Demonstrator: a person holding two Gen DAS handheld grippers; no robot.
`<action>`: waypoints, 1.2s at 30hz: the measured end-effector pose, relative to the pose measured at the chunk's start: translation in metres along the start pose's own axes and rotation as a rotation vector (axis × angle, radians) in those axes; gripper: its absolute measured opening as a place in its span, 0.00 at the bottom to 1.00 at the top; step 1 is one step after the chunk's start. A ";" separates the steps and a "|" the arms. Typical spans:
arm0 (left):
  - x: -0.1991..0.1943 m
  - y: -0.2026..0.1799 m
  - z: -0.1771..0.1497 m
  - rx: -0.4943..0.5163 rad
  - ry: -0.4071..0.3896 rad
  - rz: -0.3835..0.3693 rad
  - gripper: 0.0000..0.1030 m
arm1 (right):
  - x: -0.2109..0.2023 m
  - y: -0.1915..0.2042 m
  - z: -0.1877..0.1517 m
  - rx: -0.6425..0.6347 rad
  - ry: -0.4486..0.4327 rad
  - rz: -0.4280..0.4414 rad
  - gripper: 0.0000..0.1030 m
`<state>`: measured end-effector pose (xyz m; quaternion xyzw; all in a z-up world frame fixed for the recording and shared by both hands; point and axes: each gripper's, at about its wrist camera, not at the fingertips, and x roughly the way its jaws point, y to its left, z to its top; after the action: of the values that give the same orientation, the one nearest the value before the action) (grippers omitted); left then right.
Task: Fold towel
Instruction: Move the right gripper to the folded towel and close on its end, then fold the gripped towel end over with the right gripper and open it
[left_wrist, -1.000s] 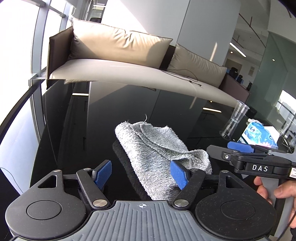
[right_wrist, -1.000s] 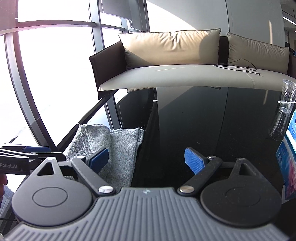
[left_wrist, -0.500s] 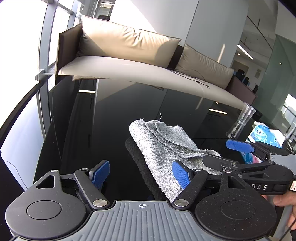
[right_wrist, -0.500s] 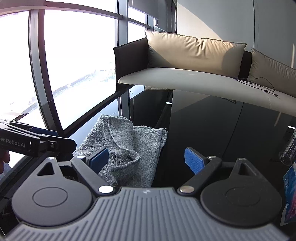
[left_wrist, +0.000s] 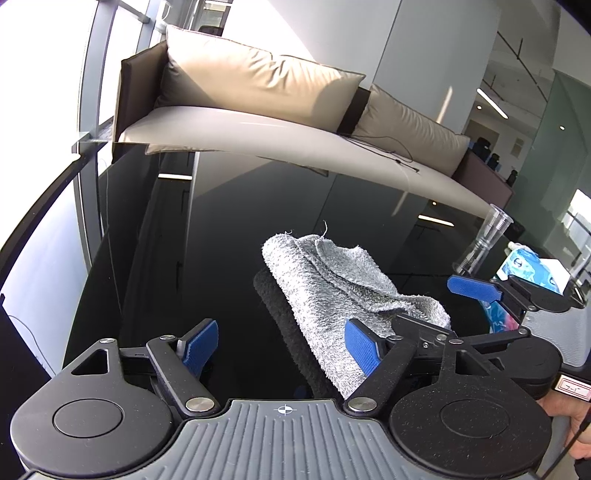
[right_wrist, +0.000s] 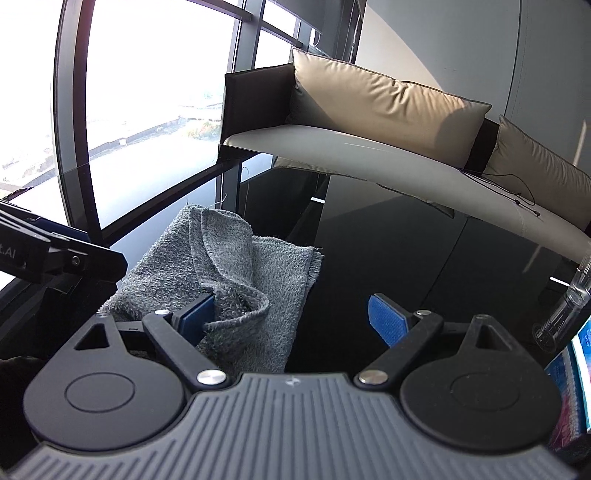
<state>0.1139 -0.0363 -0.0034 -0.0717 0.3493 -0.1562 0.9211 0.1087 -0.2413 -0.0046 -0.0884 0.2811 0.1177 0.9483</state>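
A grey towel (left_wrist: 332, 291) lies folded and rumpled on the glossy black table (left_wrist: 207, 236). My left gripper (left_wrist: 280, 347) is open just short of the towel's near end, with the cloth beside its right pad and nothing pinched. My right gripper (right_wrist: 291, 317) is also open at the towel's (right_wrist: 229, 280) right side. A raised fold of cloth rests against its left pad, and the right pad stands over bare table. In the left wrist view the right gripper (left_wrist: 443, 306) reaches in over the towel's near right corner.
A bench sofa (left_wrist: 295, 147) with beige cushions runs along the table's far edge, with a cable on it. Stacked clear plastic cups (left_wrist: 487, 240) and a blue packet (left_wrist: 524, 266) stand at the right. Tall windows (right_wrist: 147, 92) border the left. A hand (left_wrist: 569, 421) holds the right gripper's handle.
The right gripper has rolled and moved in towards the towel, so the cloth now lies against its left pad. The left gripper has barely moved, and the towel keeps its shape.
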 end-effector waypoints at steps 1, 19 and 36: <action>0.000 0.000 0.000 0.000 0.001 0.000 0.71 | 0.001 -0.003 -0.001 0.018 0.009 -0.002 0.89; 0.002 0.001 -0.002 -0.004 0.011 0.002 0.71 | 0.005 -0.011 -0.002 0.121 0.012 0.039 0.89; 0.004 0.003 -0.001 -0.009 0.017 0.006 0.72 | 0.024 -0.003 0.013 0.077 -0.020 0.119 0.31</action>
<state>0.1173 -0.0347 -0.0074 -0.0733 0.3579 -0.1524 0.9183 0.1357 -0.2369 -0.0073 -0.0336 0.2805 0.1640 0.9451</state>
